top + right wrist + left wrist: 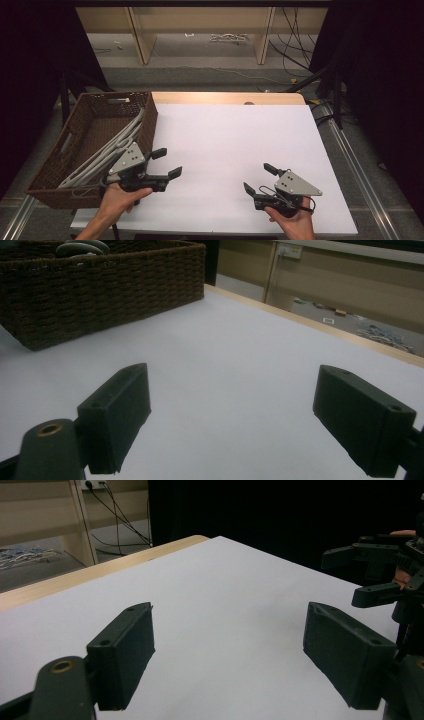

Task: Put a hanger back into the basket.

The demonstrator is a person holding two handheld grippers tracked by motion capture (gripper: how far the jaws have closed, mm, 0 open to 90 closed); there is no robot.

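A brown wicker basket (148, 122) stands at the table's left side, with several grey clothes hangers (107, 150) lying in it. My left gripper (167, 162) rests low over the white table (230, 145) just right of the basket's near corner, open, nothing between its jaws. My right gripper (259, 179) sits near the front edge at the right, also open and empty. In the left gripper view my own gripper (230, 655) faces the white surface, and the right gripper (370, 575) shows at the far right. In the right gripper view, the right gripper (240, 415) points toward the basket (100, 295).
A wooden strip (225, 97) runs along the table's far edge. Beyond it are wooden shelving legs (140, 35) and cables (295, 45) on the floor. Black curtains flank both sides.
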